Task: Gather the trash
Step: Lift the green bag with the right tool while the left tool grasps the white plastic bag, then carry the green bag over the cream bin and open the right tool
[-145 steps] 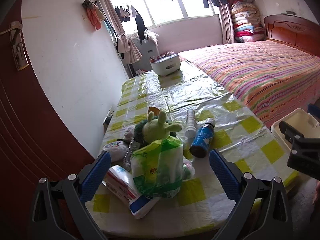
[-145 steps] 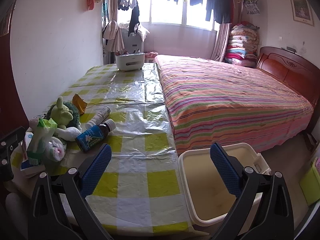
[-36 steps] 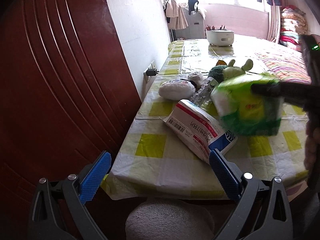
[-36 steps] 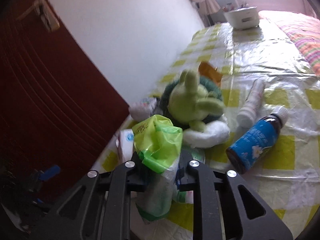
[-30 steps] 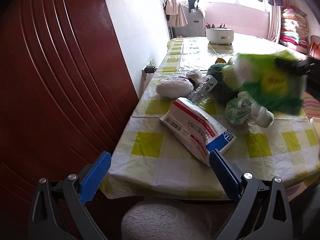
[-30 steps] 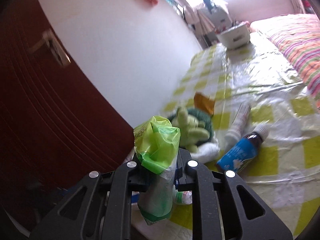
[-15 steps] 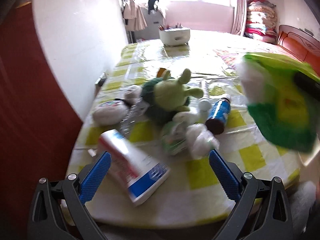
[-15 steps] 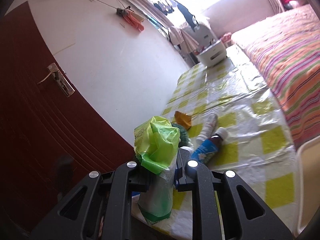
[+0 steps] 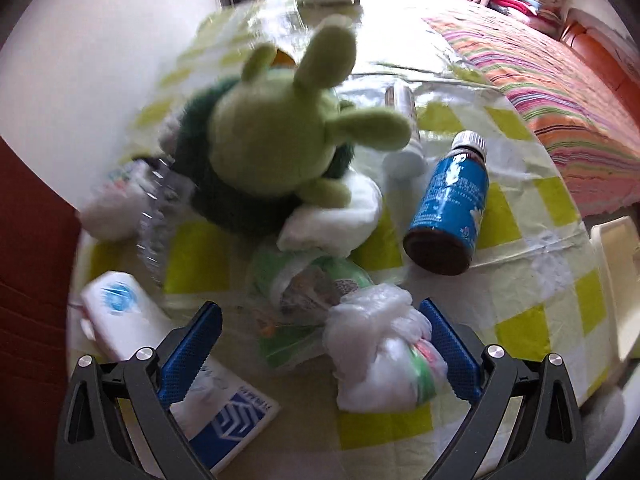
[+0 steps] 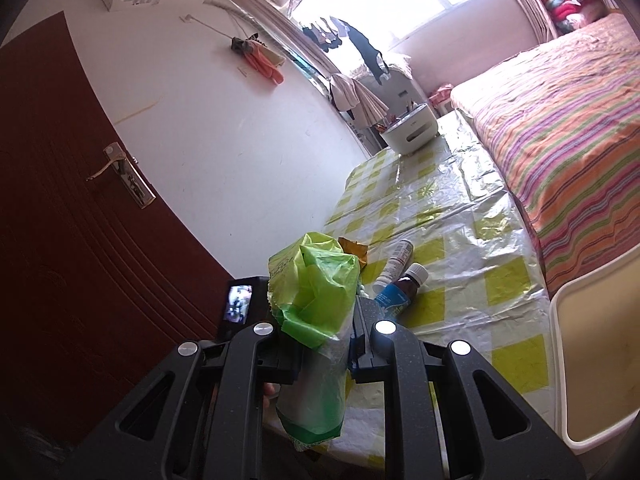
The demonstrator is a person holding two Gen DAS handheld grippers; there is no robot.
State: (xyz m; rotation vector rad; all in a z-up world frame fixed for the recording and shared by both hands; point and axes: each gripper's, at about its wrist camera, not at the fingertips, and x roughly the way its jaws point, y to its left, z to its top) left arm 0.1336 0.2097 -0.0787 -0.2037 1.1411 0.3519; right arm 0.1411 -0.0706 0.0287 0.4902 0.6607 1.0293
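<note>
Left gripper (image 9: 320, 344), left wrist view: it points steeply down at the surface (image 9: 516, 320) with nothing clamped. Its jaws are closing, and two pieces of trash lie between them untouched: a white bag (image 9: 384, 352) just inside the right pad, and a crumpled green wrapper (image 9: 308, 292) beside it toward the middle. The white bag's long axis runs from the wrapper toward the near edge of the surface. A box (image 9: 168, 360) lies partly under the left finger, its long axis slanting toward the near edge. Beyond stand a plush toy (image 9: 276, 140), a blue bottle (image 9: 452, 200) and a white tube (image 9: 404, 132). The blue bottle lies on its side, cap pointing away, base toward the camera; the tube lies alongside it on nearly the same axis. The rim of a bin (image 9: 612, 280) shows past the right edge of the surface.

Right gripper (image 10: 320, 344), right wrist view: it is clenched on a green bag (image 10: 316, 320), held clear of the surface. The bag's long axis is roughly upright, crumpled top above the jaws, lower end hanging below. The bin (image 10: 560, 360) stands open at the right, apparently empty where visible.

Progress, as a judgement: early. One item is lifted but not yet binned; the remaining trash is still on the surface.
</note>
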